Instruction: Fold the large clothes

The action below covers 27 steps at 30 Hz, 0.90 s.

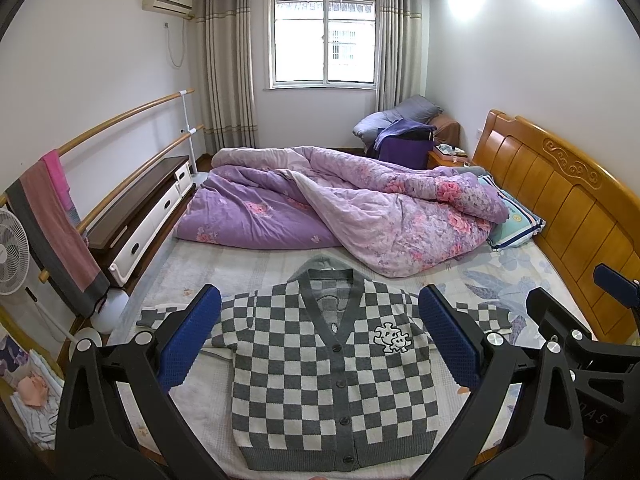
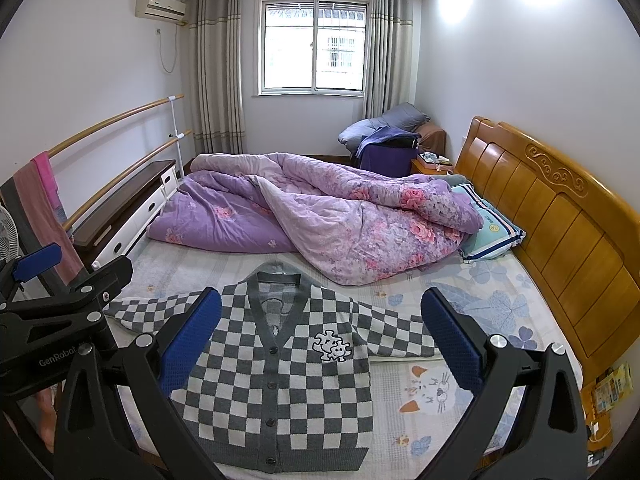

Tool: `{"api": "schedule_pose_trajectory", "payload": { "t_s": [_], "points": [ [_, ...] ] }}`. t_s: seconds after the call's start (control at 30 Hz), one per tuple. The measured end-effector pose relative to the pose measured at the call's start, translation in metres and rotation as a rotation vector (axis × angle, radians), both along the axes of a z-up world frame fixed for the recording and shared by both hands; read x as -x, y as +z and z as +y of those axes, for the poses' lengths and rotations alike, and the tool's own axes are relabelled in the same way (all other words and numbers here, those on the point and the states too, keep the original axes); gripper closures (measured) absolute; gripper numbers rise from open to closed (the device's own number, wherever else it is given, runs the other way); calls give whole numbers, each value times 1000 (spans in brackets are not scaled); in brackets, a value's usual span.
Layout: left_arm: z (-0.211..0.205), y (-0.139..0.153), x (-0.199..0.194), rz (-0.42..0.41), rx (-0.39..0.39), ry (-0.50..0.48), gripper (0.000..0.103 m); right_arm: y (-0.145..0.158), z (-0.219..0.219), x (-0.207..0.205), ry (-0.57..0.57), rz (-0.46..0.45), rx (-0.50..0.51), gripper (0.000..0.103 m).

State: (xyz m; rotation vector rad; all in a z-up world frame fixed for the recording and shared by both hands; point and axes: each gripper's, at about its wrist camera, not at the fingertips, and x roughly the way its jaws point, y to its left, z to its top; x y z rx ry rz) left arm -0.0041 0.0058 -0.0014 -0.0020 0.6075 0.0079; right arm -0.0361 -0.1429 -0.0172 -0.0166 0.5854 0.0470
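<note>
From my left gripper (image 1: 320,336), fingers spread wide and holding nothing, the checkered cardigan (image 1: 320,368) lies flat and buttoned at twelve o'clock on the bed sheet (image 1: 208,264), its sleeves out toward nine and three. My right gripper (image 2: 320,340), equally wide and empty, has it nearer eleven. I judge the knit soft, limp and fairly light, likely to sag and stretch, so I'd pinch at the shoulder seams or sleeve cuffs. The purple quilt (image 2: 320,216) lies bunched beyond the collar.
</note>
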Motion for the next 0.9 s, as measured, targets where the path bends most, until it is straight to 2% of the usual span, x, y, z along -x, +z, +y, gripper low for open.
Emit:
{"api": "schedule_pose_trajectory", "payload": {
  "t_s": [0.63, 0.67, 0.7, 0.9],
  "points": [
    [1, -4, -3, 5, -2, 0, 5, -8, -13, -4, 0, 8, 0, 7],
    [3, -5, -3, 6, -2, 0, 5, -23, -23, -11, -3, 11, -1, 7],
    [1, -4, -3, 6, -2, 0, 5, -25, -24, -13, -3, 12, -1, 7],
    [2, -6, -5, 7, -3, 1, 5, -26, -27, -17, -5, 15, 1, 7]
  ]
}}
